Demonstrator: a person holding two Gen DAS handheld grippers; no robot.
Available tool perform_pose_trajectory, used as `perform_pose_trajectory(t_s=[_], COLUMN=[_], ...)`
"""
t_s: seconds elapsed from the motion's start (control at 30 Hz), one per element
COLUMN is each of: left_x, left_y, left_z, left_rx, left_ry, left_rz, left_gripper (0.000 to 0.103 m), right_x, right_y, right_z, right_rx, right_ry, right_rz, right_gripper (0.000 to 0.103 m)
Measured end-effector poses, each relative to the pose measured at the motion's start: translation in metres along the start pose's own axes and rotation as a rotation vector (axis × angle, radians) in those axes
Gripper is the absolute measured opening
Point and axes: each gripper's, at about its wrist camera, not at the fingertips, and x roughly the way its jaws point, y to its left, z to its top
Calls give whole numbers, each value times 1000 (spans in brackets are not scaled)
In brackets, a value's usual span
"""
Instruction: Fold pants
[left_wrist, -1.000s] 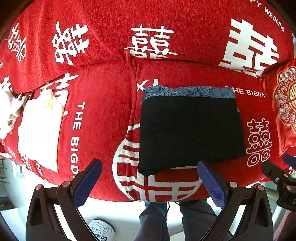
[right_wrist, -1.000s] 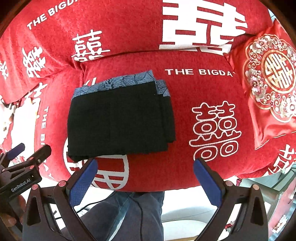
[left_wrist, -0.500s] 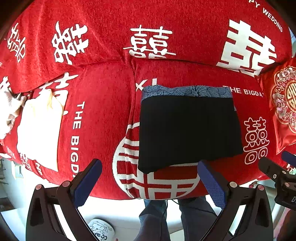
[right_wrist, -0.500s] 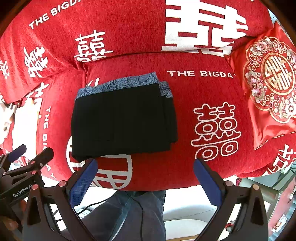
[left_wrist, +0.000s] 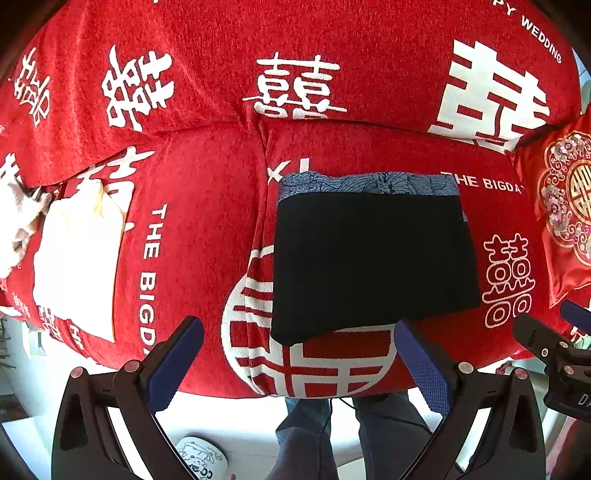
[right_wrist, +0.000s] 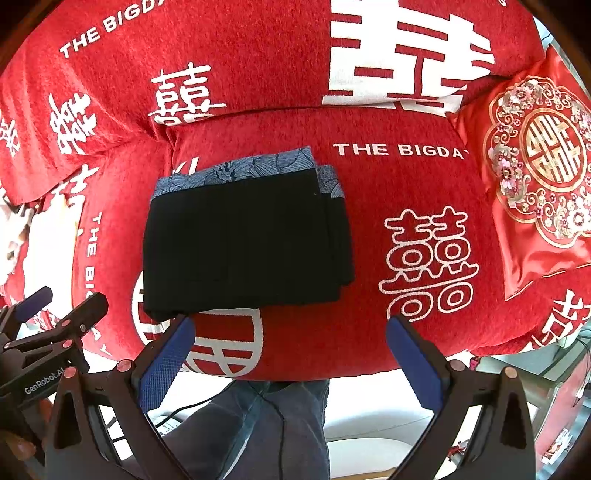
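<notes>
The black pants (left_wrist: 373, 262) lie folded into a neat rectangle on the red sofa seat (left_wrist: 207, 236), with a blue patterned waistband along the far edge. They also show in the right wrist view (right_wrist: 247, 243). My left gripper (left_wrist: 299, 365) is open and empty, held back over the seat's front edge, below the pants. My right gripper (right_wrist: 291, 362) is open and empty, also back from the pants near the front edge. Neither touches the cloth.
A cream folded cloth (left_wrist: 77, 258) lies on the left seat cushion. A red embroidered pillow (right_wrist: 535, 177) leans at the right. The person's legs in jeans (right_wrist: 258, 424) stand before the sofa. A white mug (left_wrist: 199, 461) sits on the floor.
Both grippers have drawn back slightly from the sofa, so the folded pants sit a little farther away. The pants have not moved.
</notes>
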Motion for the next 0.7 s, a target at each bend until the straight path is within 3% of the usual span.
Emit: perform_pose_trajectory(t_s=[0.7], left_x=[3], left_y=[-7], left_z=[-3], left_rx=[42], left_ry=[1], left_rz=[4], left_gripper=[103], right_x=[4], right_y=[4], right_z=[-1], right_rx=[-31], right_ry=[2], right_rz=[-25], right_gripper=[103])
